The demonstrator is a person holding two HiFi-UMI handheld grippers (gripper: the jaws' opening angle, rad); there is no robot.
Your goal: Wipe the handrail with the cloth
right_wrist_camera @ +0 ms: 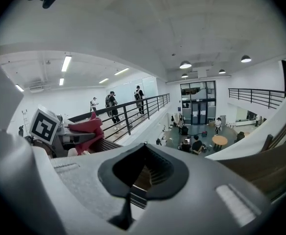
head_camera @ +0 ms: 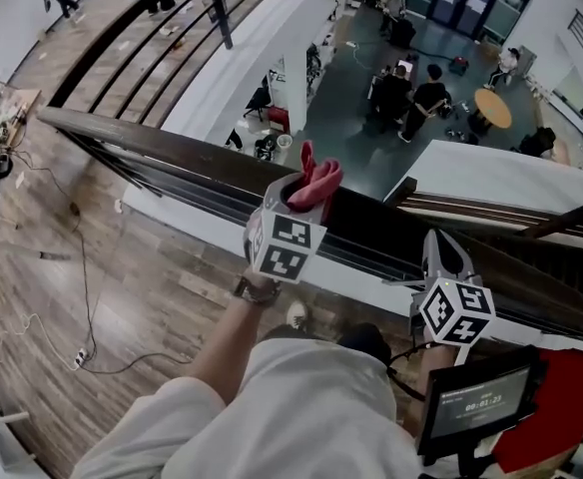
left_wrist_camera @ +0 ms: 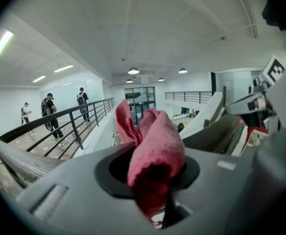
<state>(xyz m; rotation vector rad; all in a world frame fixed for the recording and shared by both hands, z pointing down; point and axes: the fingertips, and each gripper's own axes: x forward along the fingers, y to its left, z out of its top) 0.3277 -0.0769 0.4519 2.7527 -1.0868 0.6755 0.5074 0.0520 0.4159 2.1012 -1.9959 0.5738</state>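
Your left gripper [head_camera: 301,200] clamps the red cloth [head_camera: 319,176], which bunches upward from its jaws over the dark wooden handrail [head_camera: 172,153]. Your right gripper [head_camera: 443,242], jaws together and holding nothing, is beside the rail farther right.

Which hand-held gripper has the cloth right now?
The left hand-held gripper: its jaws are clamped on the pink cloth, by the dark handrail. The right hand-held gripper has its jaws shut on nothing.
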